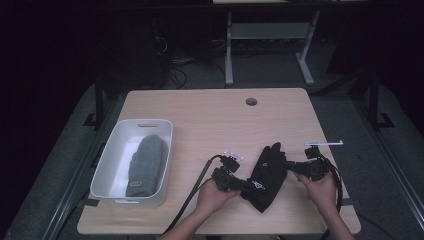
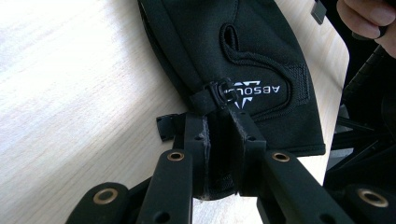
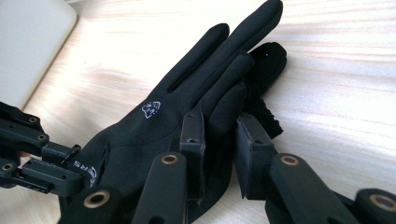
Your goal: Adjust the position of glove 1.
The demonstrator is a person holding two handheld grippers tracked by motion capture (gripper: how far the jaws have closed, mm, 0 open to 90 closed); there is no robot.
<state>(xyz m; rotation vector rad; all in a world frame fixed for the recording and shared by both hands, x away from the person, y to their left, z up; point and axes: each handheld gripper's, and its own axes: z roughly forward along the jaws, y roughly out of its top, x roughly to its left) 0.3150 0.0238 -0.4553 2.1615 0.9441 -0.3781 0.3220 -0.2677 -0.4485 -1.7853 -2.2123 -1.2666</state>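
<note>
Wooden table bears black glove; fingertips point away, cuff nearest person.

The white lettering on the black glove is partly covered by the left gripper in the left gripper view, so only "ABSOLU" can be read. In the right gripper view, the cuff of the glove is cut off by the lower edge. In the high view, the label on the grey knitted item left of the glove is too small to be read
</note>
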